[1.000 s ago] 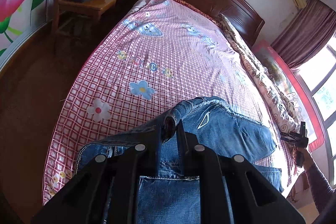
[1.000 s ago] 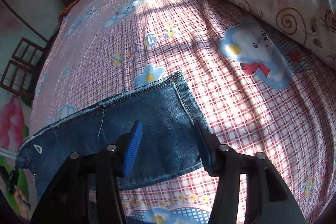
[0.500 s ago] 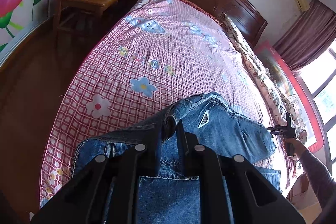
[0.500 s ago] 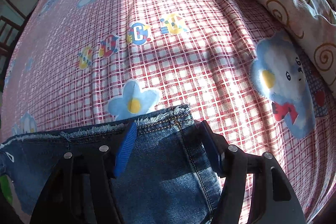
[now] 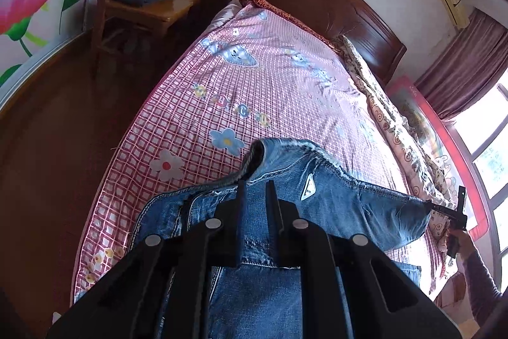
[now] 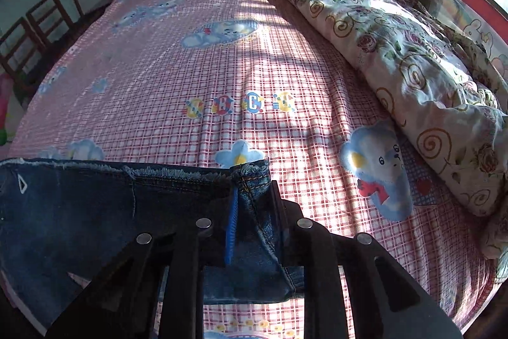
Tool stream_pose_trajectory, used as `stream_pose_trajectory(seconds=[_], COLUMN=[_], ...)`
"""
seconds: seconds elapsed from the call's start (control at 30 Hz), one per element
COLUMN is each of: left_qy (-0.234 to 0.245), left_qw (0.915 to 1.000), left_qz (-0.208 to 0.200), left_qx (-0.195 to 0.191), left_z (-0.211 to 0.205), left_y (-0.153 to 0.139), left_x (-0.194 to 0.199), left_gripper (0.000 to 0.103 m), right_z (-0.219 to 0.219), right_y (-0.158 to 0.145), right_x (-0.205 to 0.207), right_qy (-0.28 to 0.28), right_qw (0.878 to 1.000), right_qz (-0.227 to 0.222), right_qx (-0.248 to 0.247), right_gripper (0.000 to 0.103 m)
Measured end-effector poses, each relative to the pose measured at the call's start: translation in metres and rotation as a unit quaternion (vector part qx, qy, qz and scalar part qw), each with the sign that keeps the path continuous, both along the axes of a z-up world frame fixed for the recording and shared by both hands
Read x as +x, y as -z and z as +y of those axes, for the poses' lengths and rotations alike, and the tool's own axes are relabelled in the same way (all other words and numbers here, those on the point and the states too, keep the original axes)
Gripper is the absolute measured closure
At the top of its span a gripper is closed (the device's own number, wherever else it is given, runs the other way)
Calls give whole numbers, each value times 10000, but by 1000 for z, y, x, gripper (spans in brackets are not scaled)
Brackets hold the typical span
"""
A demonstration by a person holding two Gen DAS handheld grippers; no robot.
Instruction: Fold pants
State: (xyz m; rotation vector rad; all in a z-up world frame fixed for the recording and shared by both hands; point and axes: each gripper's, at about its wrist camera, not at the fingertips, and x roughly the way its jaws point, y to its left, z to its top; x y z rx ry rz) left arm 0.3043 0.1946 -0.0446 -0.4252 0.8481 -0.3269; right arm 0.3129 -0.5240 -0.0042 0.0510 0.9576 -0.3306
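Closed since earlier, right hand-held gripper (image 6: 252, 189) pinches jeans (image 6: 95, 205) above checked bedsheet (image 6: 222, 69).

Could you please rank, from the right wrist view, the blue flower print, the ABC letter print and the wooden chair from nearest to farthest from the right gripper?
1. The blue flower print, on the sheet just past the right gripper and the jeans hem it grips.
2. The ABC letter print, further up the bed, mid-sheet.
3. The wooden chair, off the bed at far left.
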Motion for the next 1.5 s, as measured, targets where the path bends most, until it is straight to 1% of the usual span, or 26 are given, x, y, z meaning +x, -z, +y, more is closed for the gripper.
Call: stream_pose_trajectory(seconds=[0.13, 0.17, 0.23, 0.33, 0.47, 0.57, 0.67, 0.73, 0.77, 0.8, 0.83, 0.9, 0.97, 1.03, 1.07, 1.1, 1.13, 1.17, 1.2, 1.27, 1.33, 1.37, 1.4, 1.43, 1.47, 1.5], left_qy=[-183, -218, -291, -377, -381, -251, -74, -78, -171, -269, -316, -369, -434, -588, -689, -775, -912, -1058, -1142, -1450, -1693, -1898, -2058, -2208, -2331, -2298], left_qw=[9997, 9996, 9994, 9991, 9990, 9990, 9988, 9975, 9962, 9950, 9932, 9851, 9796, 9762, 9722, 9701, 9692, 9653, 9594, 9437, 9320, 9247, 9170, 9102, 9048, 9042], left_qz=[-73, -57, -24, 86, 224, 354, 465, 538, 589, 594, 628, 877, 1153, 1402, 1594, 1760, 1931, 2144, 2399, 2866, 3148, 3235, 3318, 3367, 3381, 3366], left_qx=[-144, -153, -165, -164, -98, -84, -165, -444, -612, -753, -929, -1431, -1587, -1549, -1573, -1479, -1230, -1051, -949, -785, -605, -661, -815, -973, -1127, -1277], left_z=[22, 26, 35, 45, 45, 35, 18, 10, 8, 6, 5, -1, -11, -23, -28, -34, -41, -46, -52, -55, -57, -54, -51, -48, -44, -44], left_y=[-2, -1, 3, 13, 22, 25, 26, 28, 29, 29, 28, 28, 28, 29, 32, 33, 34, 37, 42, 54, 64, 69, 76, 83, 88, 92], left_x=[-21, -26, -37, -51, -60, -56, -50, -44, -41, -36, -27, -2, 24, 47, 59, 71, 81, 92, 102, 119, 133, 136, 137, 136, 133, 132], left_gripper=[92, 92, 92, 92, 92, 92, 91, 77, 53, 39, 35, 19, 16, 15, 15, 15, 15, 15, 15, 15, 15, 15, 21, 33, 69, 84], right_z=[38, 47, 71, 96, 106, 104, 89, 91, 91, 91, 90, 91, 92, 92, 92, 92, 92, 92, 92, 92, 93, 92, 92, 92, 92, 91], right_y=[-24, -26, -24, -1, 58, 91, 106, 108, 108, 109, 109, 112, 112, 113, 113, 114, 115, 116, 116, 117, 117, 117, 117, 117, 117, 116], right_x=[-64, -83, -119, -170, -222, -245, -254, -254, -253, -254, -253, -252, -250, -250, -250, -249, -249, -249, -248, -247, -247, -248, -248, -249, -249, -249], right_qy=[-263, -301, -516, -633, -508, -306, -74, -125, -143, -163, -170, -205, -225, -211, -207, -198, -181, -176, -183, -189, -207, -211, -215, -216, -218, -227], right_qw=[9984, 9976, 9948, 9942, 9978, 9993, 9993, 9995, 9995, 9995, 9994, 9995, 9996, 9996, 9996, 9996, 9997, 9997, 9997, 9997, 9997, 9996, 9996, 9996, 9996, 9995], right_qz=[-456, -591, -789, -835, -434, -195, -174, -143, -119, -111, -99, -36, 3, 6, 12, 16, 11, 15, 22, 25, 22, 16, 9, -2, -6, -8], right_qx=[-229, -193, -383, -255, -32, 25, 318, 255, 237, 247, 282, 230, 164, 166, 168, 176, 185, 183, 173, 166, 158, 170, 183, 194, 205, 210], right_gripper=[85, 85, 85, 85, 85, 85, 85, 85, 85, 85, 85, 85, 85, 85, 85, 85, 85, 85, 85, 85, 85, 85, 85, 85, 85, 85])
